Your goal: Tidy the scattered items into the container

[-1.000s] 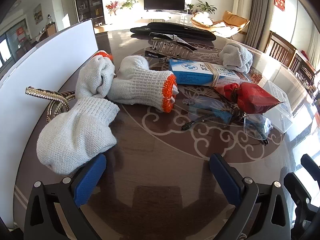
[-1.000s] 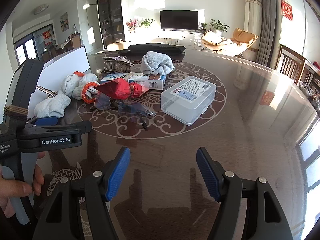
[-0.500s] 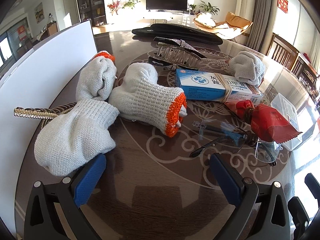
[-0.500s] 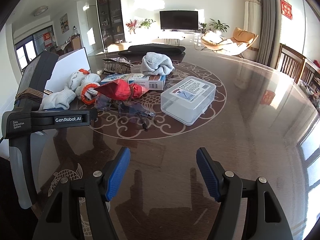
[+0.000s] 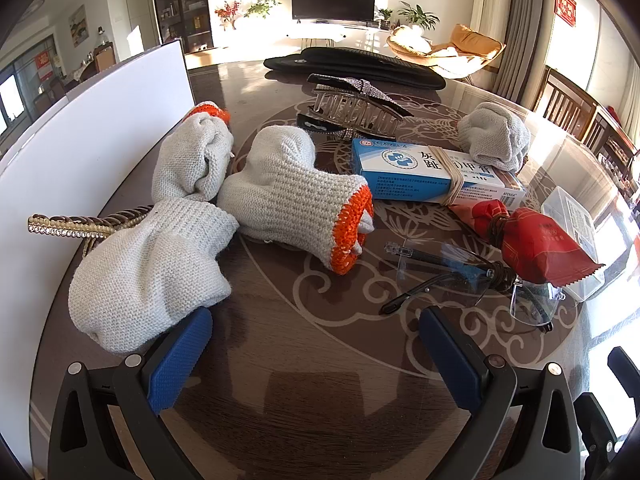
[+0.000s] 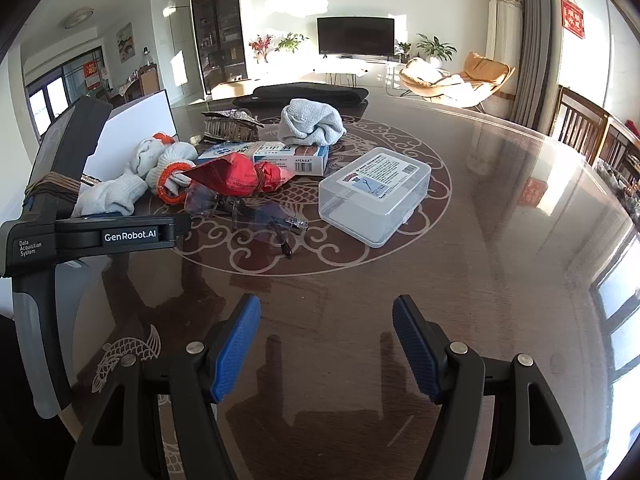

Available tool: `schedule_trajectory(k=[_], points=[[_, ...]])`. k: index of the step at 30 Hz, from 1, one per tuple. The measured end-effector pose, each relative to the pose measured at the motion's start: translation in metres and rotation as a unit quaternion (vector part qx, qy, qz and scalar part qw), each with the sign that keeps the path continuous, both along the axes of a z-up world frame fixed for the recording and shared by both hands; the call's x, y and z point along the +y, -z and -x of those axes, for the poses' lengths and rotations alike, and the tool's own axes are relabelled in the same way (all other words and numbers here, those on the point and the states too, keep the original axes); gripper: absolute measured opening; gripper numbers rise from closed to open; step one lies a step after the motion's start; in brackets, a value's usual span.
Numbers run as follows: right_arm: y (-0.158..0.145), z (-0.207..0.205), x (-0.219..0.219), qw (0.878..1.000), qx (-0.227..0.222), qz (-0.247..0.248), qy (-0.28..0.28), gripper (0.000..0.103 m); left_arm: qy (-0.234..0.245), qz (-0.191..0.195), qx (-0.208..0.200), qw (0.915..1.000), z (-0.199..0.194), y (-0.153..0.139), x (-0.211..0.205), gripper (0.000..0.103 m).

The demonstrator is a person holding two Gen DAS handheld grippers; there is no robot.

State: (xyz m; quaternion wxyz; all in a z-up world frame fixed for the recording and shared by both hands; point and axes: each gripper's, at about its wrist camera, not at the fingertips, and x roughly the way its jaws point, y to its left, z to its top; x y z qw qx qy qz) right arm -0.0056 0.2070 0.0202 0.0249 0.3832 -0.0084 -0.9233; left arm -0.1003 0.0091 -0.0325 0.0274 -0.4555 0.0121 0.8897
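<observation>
L gripper (image 5: 314,346) wide open, empty, nearest knit glove (image 5: 148,276) just off its L pad on table (image 5: 320,400): soft, light, compressible; pinch mid-bulk; R gripper (image 6: 326,344) open, empty.

I'm working in a home living room. At twelve o'clock a television (image 6: 355,36) stands past the dark round dining table (image 6: 500,208); an orange lounge chair (image 6: 460,76) sits at one o'clock, a tall cabinet (image 6: 216,28) at eleven.
</observation>
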Motion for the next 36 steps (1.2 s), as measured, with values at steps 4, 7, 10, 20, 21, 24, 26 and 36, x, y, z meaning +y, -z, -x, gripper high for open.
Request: schedule_trajectory(k=[4, 7, 10, 20, 21, 24, 26, 36], points=[[-0.0008, -0.0012, 0.0018, 1.000, 0.004, 0.005, 0.001, 0.070, 0.000, 0.000, 0.000, 1.0000, -0.0003, 0.0000, 0.0002, 0.103], [-0.0007, -0.0008, 0.0013, 1.000, -0.001, 0.000, -0.001, 0.070, 0.000, 0.000, 0.000, 1.0000, -0.0004, 0.0000, 0.0003, 0.103], [-0.0008, -0.0009, 0.0010, 1.000, -0.002, -0.002, 0.000, 0.070, 0.000, 0.000, 0.000, 1.0000, -0.0004, 0.0000, 0.0003, 0.103], [-0.0010, -0.0009, 0.0009, 1.000, -0.002, -0.004, 0.000, 0.070, 0.000, 0.000, 0.000, 1.0000, 0.0004, 0.0000, -0.0003, 0.103], [-0.0009, -0.0008, 0.0007, 1.000, -0.002, -0.004, 0.000, 0.070, 0.000, 0.000, 0.000, 1.0000, 0.0002, 0.0000, -0.0001, 0.103], [-0.0010, -0.0007, 0.0008, 1.000, -0.002, -0.004, 0.000, 0.070, 0.000, 0.000, 0.000, 1.0000, 0.0002, 0.0000, -0.0001, 0.103], [-0.0010, -0.0007, 0.0010, 1.000, -0.003, -0.004, -0.001, 0.070, 0.000, 0.000, 0.000, 1.0000, 0.0002, 0.0000, -0.0002, 0.103], [0.0001, 0.0004, 0.0001, 1.000, -0.005, -0.005, -0.002, 0.070, 0.000, 0.000, 0.000, 1.0000, 0.0002, 0.0000, -0.0001, 0.103]])
